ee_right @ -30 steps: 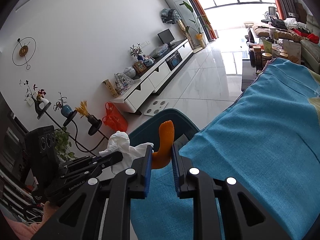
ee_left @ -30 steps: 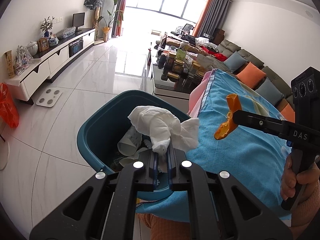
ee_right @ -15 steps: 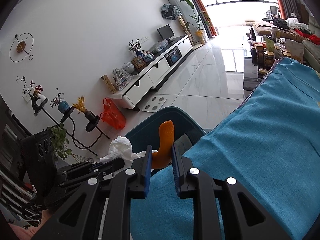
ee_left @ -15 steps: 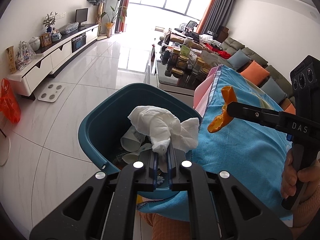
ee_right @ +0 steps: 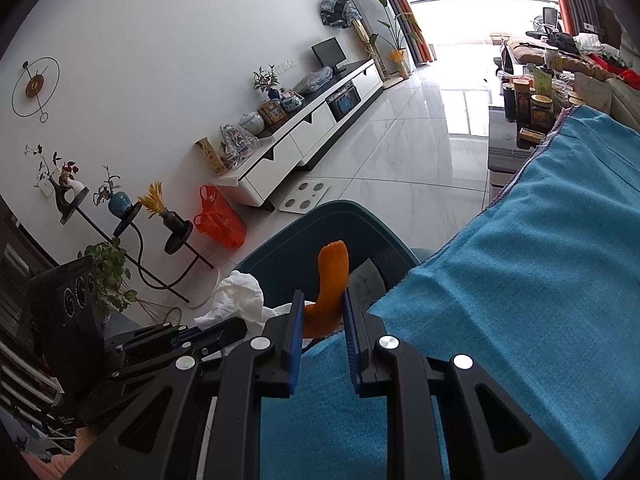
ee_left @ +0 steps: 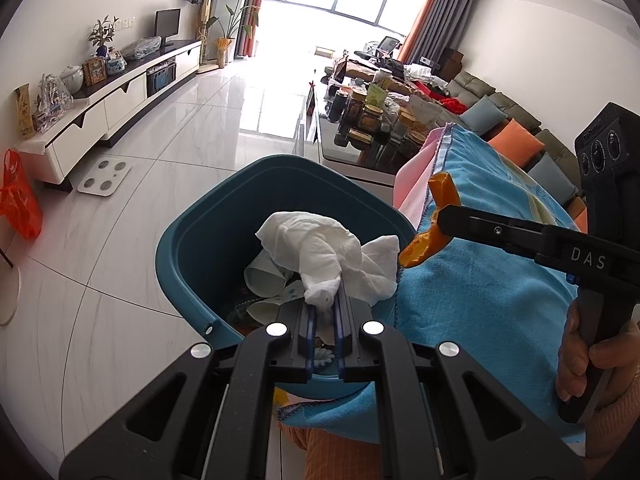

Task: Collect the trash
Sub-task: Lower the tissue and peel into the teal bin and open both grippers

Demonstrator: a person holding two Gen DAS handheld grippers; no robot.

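Over bin (ee_left: 188, 256) | left tongs (ee_left: 325, 307) grip tissue (ee_left: 320, 256) | right tongs (ee_right: 322, 312) grip peel (ee_right: 330, 280), likely orange

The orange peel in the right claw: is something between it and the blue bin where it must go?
Nothing visible blocks it. The orange peel hangs at the rim of the blue bin; the tissue in the left claw sits beside it, over the opening.

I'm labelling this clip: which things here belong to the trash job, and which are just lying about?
Job:
white tissue, in left hand-held gripper
orange peel, in right hand-held gripper
teal bin

Lying about:
blue towel
orange plastic bag
jars
white scale
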